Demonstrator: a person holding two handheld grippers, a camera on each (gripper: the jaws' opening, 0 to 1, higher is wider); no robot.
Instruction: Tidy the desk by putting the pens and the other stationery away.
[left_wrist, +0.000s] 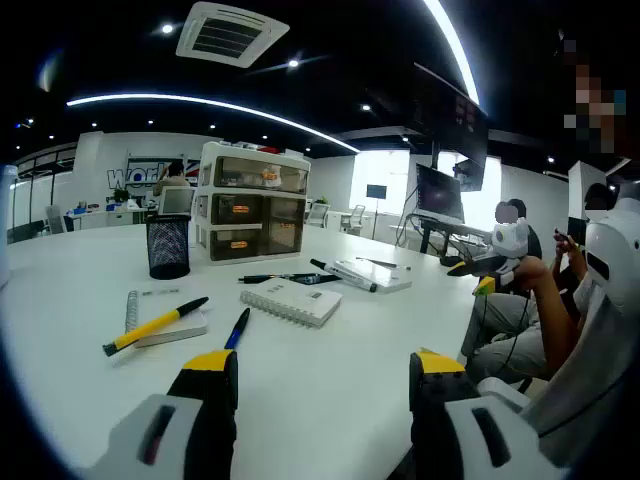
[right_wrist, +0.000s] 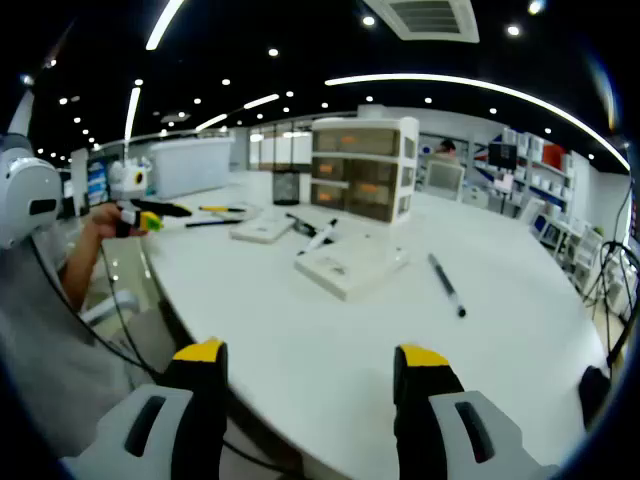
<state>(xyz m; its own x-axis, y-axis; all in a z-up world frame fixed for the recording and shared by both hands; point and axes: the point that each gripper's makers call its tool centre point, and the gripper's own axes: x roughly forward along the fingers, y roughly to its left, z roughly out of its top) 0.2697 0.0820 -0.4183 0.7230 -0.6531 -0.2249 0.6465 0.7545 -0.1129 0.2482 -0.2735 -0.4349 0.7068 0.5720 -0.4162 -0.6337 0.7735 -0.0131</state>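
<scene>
Both pairs of yellow-tipped fingers stand spread apart and hold nothing. In the left gripper view, the left gripper (left_wrist: 325, 385) hangs over the near edge of the white table (left_wrist: 330, 400). Just beyond its left jaw lies a blue pen (left_wrist: 237, 328), and left of that a yellow pen (left_wrist: 153, 326) rests across a small spiral pad (left_wrist: 165, 322). A white spiral notebook (left_wrist: 292, 299) sits further in, with a black pen (left_wrist: 290, 278) and a marker (left_wrist: 343, 275) beyond it, the marker lying on a flat white box (left_wrist: 375, 273). A black mesh pen cup (left_wrist: 168, 246) stands at the far left, beside a three-drawer organizer (left_wrist: 252, 203).

In the right gripper view, the right gripper (right_wrist: 311, 390) hovers over the table's near edge (right_wrist: 300, 370). A black pen (right_wrist: 446, 284) lies alone to the right, well apart from the other things. The flat white box (right_wrist: 345, 264) sits at centre, the drawer organizer (right_wrist: 365, 167) behind it, and the mesh cup (right_wrist: 286, 187) further left. At the left, a person's hand (right_wrist: 95, 228) holds another gripper.
</scene>
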